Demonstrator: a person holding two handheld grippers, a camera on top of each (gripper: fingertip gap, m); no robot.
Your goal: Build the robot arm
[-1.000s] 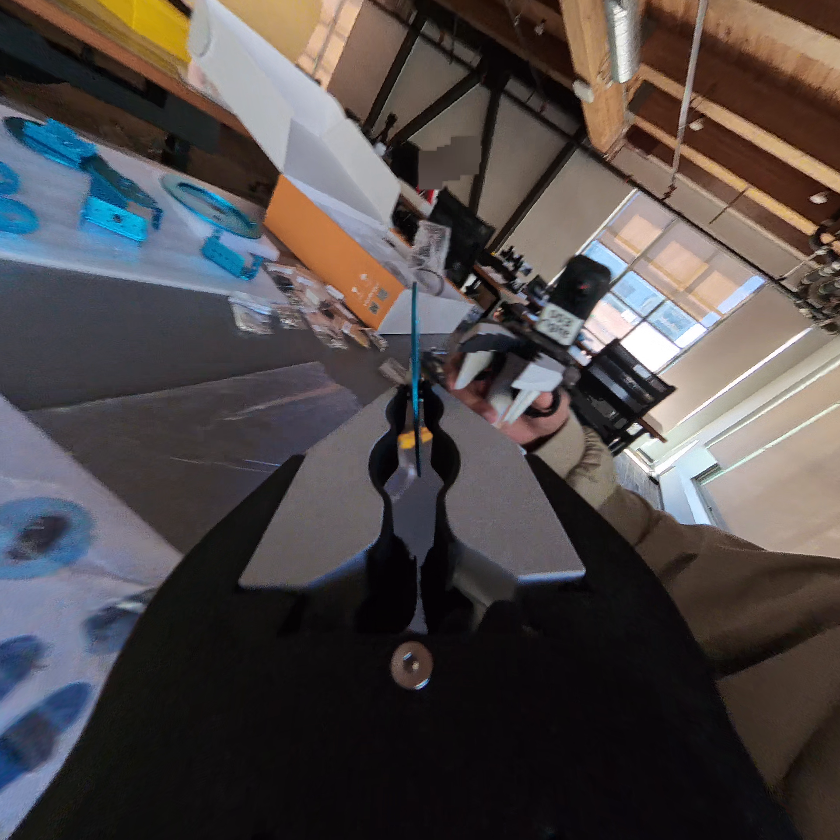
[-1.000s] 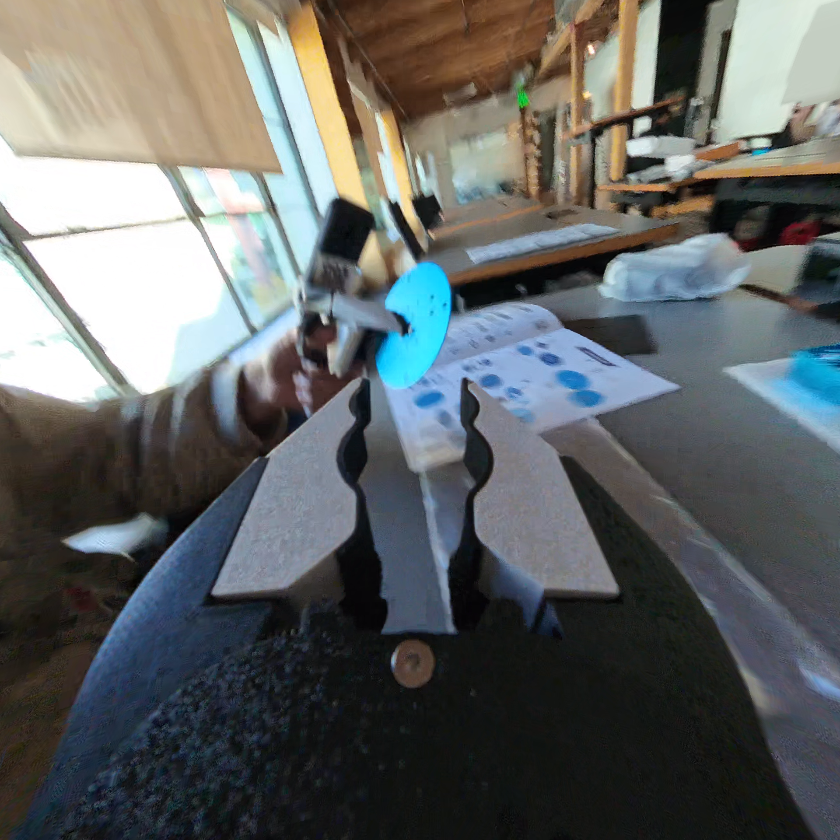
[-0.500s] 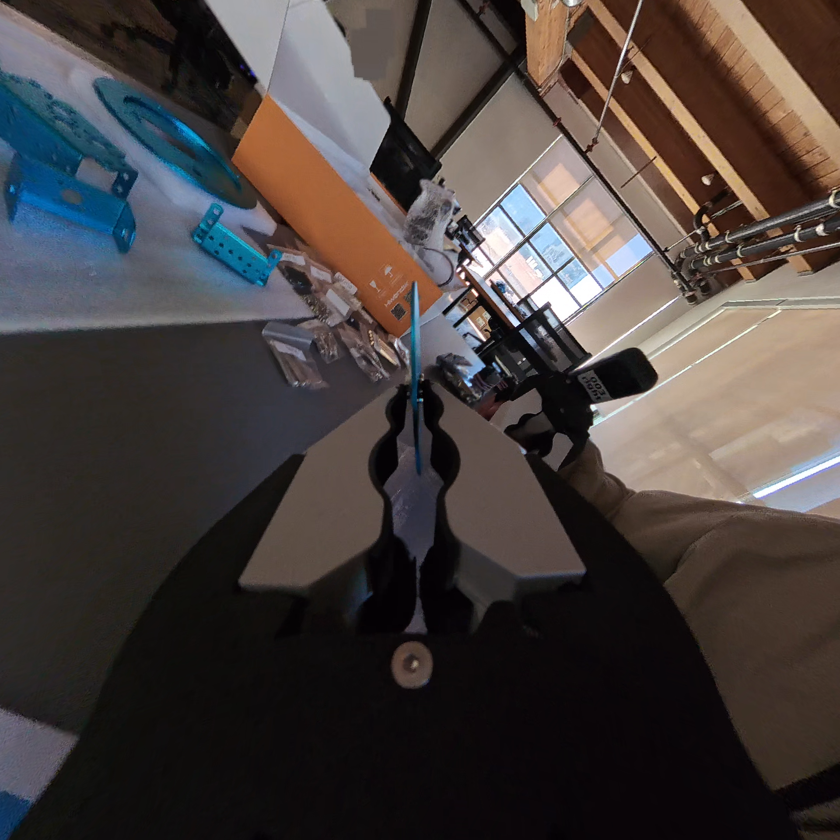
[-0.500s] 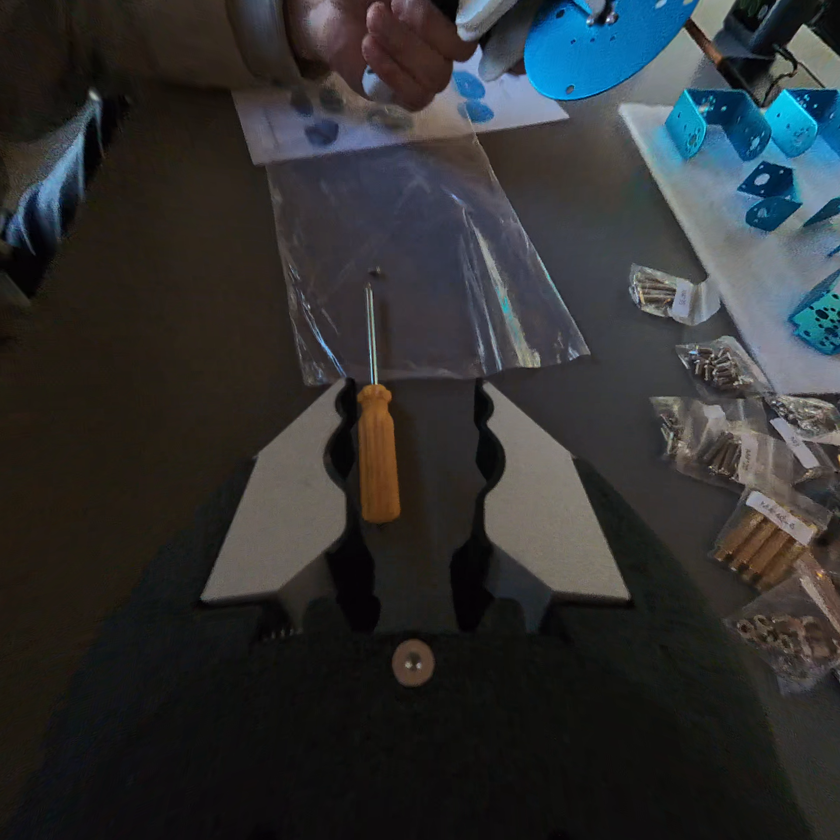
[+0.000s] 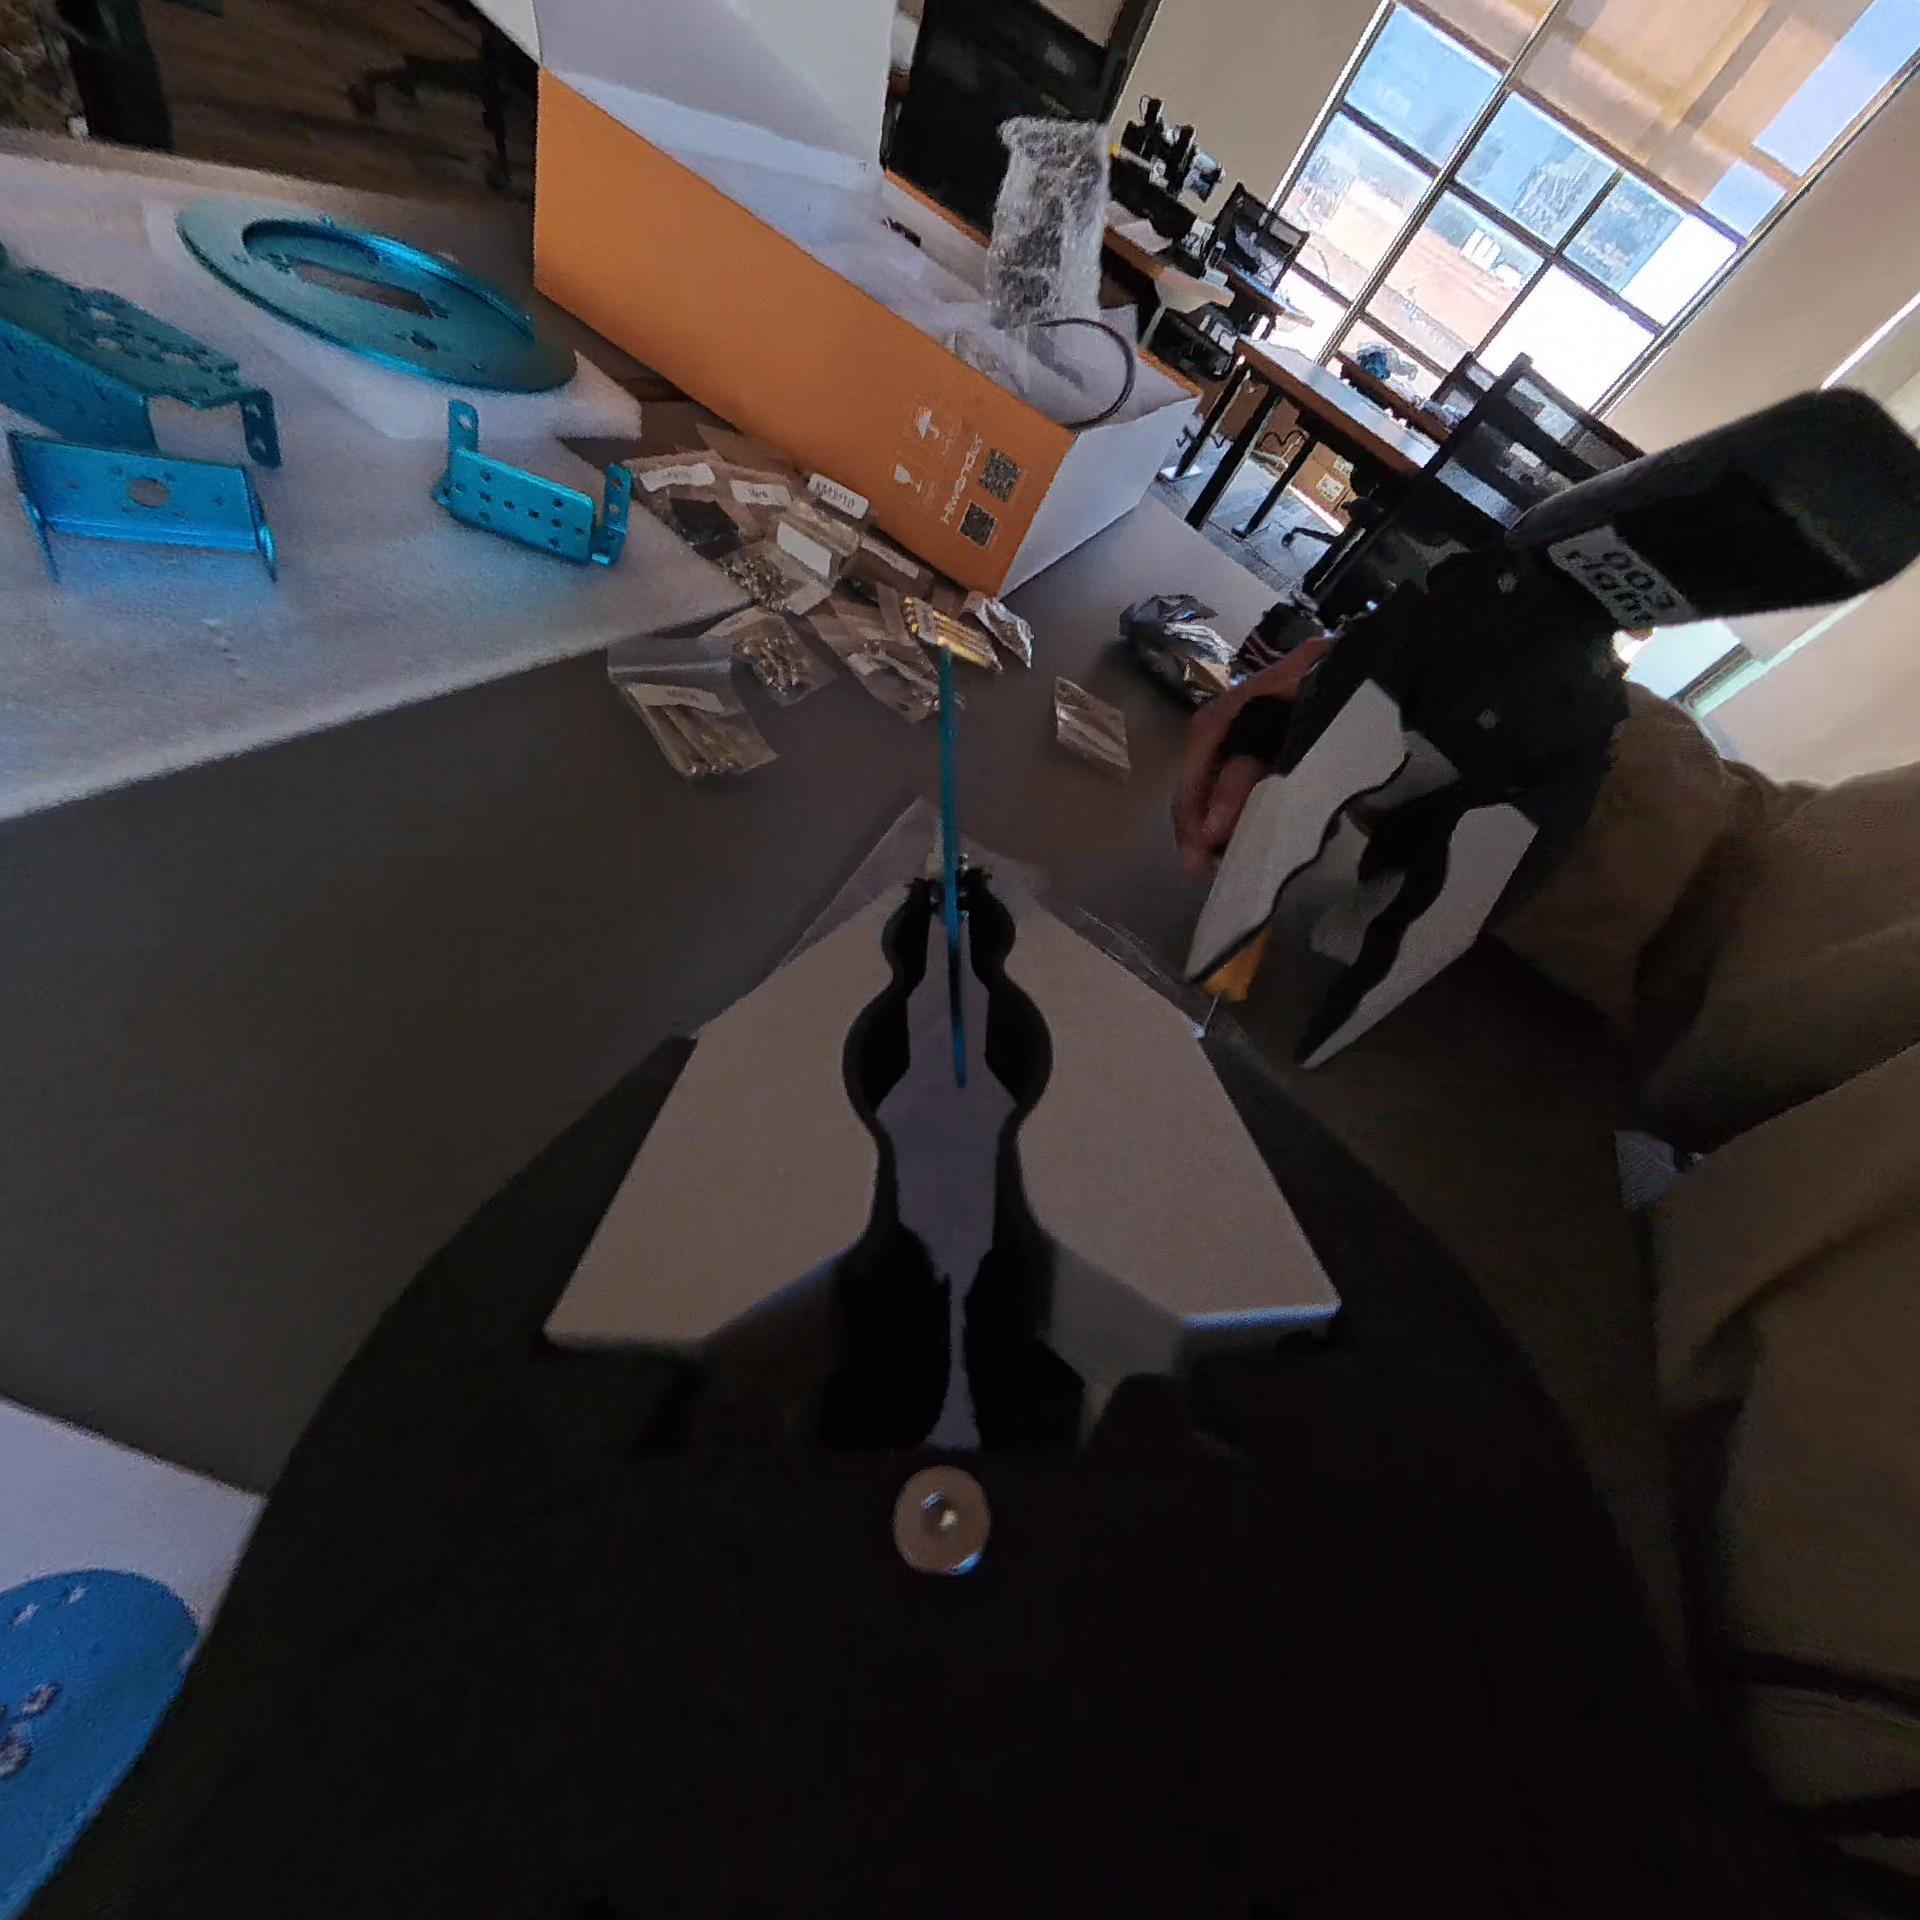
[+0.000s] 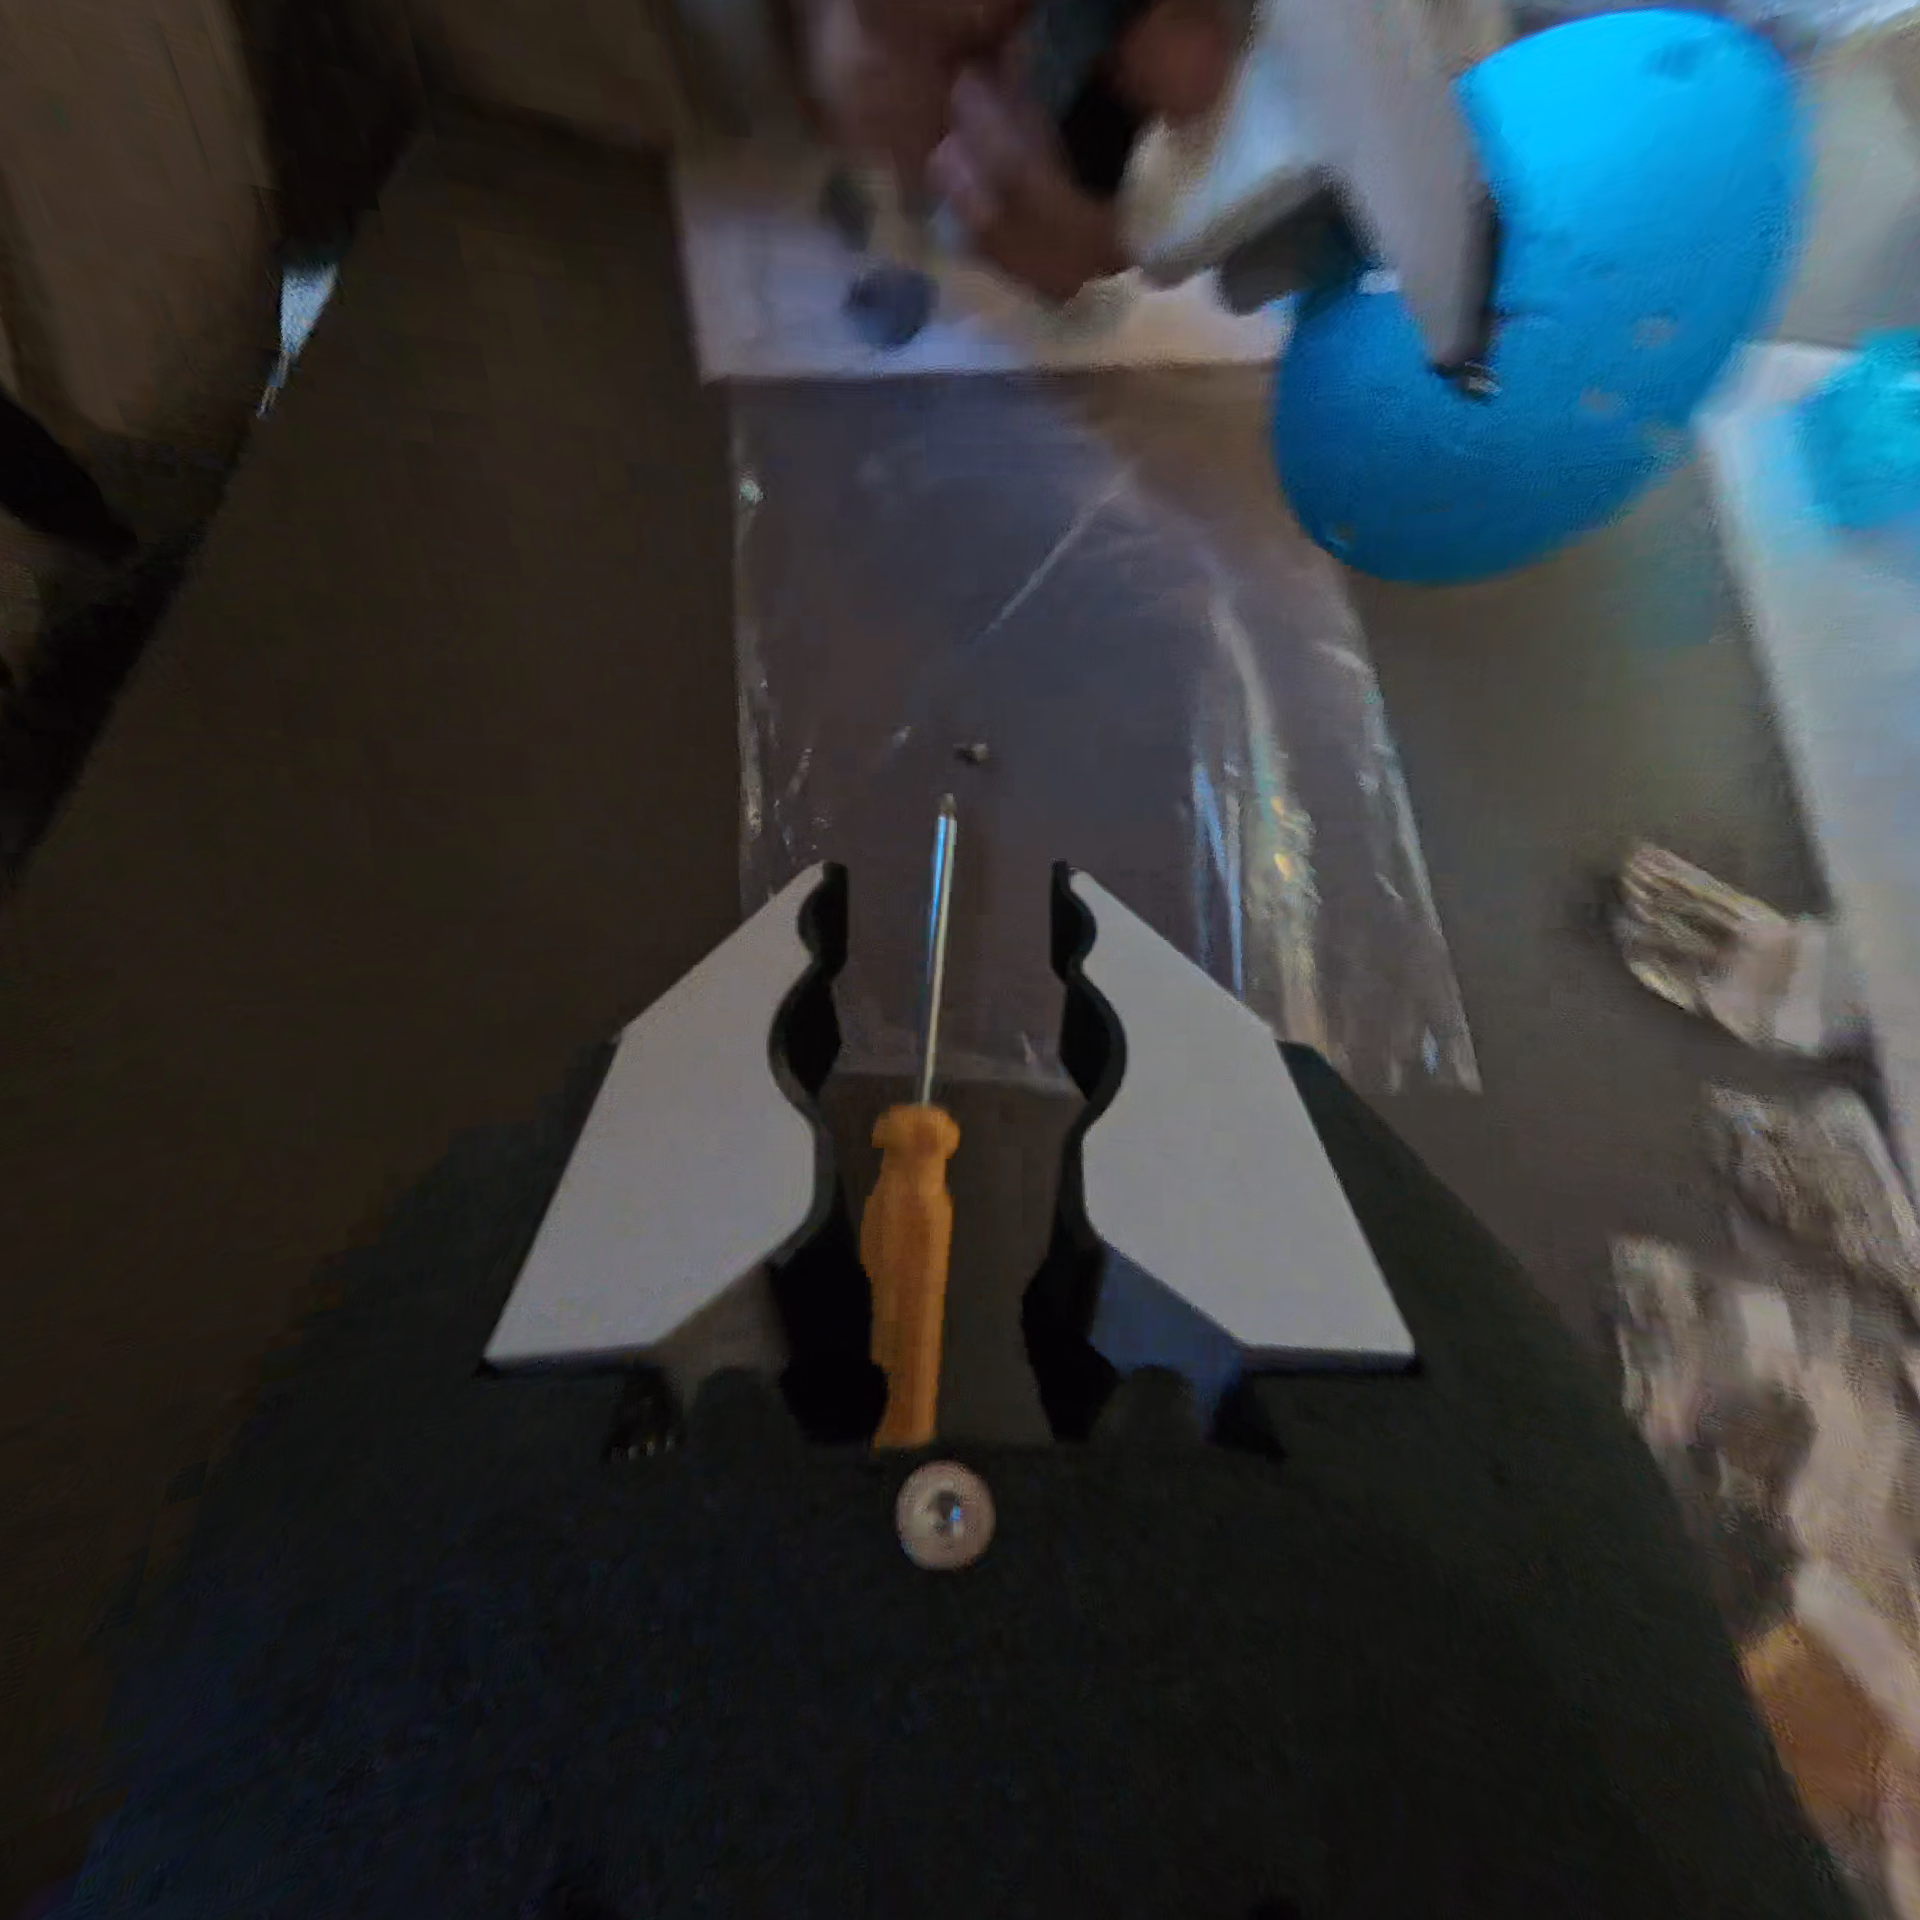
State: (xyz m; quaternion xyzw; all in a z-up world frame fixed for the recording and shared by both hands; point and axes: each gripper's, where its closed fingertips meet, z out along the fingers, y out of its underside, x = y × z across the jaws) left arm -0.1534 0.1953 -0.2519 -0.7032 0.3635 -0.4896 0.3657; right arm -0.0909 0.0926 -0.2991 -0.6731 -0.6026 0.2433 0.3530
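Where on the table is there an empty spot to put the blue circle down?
The widest bare grey tabletop lies between the white foam sheet and the left gripper, which pinches the blue disc. It is crowded by the small hardware bags beside the orange box, and around the clear plastic bag and screwdriver under the open right gripper.

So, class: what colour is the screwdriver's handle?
Orange, on the screwdriver; clearest in the right wrist view.
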